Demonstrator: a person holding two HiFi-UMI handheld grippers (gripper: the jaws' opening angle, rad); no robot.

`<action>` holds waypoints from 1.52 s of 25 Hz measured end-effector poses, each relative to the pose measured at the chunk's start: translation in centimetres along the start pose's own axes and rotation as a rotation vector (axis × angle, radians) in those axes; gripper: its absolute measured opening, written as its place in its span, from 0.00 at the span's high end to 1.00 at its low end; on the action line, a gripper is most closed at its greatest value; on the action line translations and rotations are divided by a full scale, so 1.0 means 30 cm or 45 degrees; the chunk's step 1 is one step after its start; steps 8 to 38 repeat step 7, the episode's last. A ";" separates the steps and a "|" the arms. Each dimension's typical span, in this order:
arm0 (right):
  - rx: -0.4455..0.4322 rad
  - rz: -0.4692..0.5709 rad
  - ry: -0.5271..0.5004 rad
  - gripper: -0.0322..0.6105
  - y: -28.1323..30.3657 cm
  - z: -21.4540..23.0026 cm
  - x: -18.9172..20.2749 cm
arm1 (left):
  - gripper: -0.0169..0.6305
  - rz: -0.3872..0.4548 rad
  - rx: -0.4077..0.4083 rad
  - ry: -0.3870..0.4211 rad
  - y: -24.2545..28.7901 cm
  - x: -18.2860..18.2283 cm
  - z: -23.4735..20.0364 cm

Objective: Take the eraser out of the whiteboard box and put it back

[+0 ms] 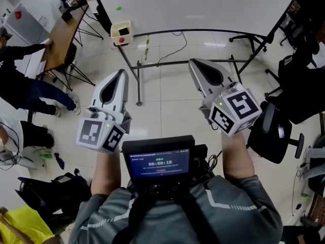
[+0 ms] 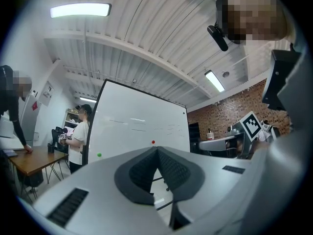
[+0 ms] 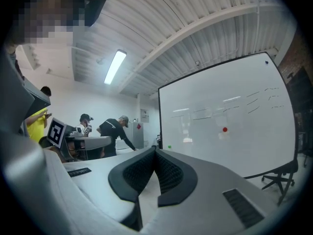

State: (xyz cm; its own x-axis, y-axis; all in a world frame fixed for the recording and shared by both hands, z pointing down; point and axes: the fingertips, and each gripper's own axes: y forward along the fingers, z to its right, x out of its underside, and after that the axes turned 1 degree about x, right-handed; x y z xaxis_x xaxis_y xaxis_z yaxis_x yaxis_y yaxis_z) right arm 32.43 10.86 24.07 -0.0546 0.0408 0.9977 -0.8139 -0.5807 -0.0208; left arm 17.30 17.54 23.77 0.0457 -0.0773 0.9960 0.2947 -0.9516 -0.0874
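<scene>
- Left gripper: I am seeing its jaws meeting at the tips with nothing between them. It is pointing level toward the whiteboard.
- Right gripper: its jaws are also pressing together and gripping nothing. It is pointing level, beside the left gripper and apart from it.
- Screen: it is sitting at the operator's chest, between the two forearms, and showing a timer.
- Whiteboard box: this cream box is hanging at the board's lower left corner. It is ahead of the left gripper and well apart from both grippers.
- Eraser: I am reading the dark block lying in the box's open top as the eraser. It is too small to make out further.
- Whiteboard frame: black tubing is carrying the board and spreading across the tiled floor beyond the jaw tips.
- Red magnet and green magnet: both are sticking to the board face, well apart.
- Wooden table: it is standing left of the board, with a person beside it.
</scene>
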 end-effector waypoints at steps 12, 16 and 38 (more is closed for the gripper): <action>-0.006 -0.004 -0.009 0.91 -0.013 -0.020 -0.003 | 0.92 -0.006 -0.001 0.013 -0.024 -0.002 0.015; -0.006 -0.004 -0.009 0.91 -0.013 -0.020 -0.003 | 0.92 -0.006 -0.001 0.013 -0.024 -0.002 0.015; -0.006 -0.004 -0.009 0.91 -0.013 -0.020 -0.003 | 0.92 -0.006 -0.001 0.013 -0.024 -0.002 0.015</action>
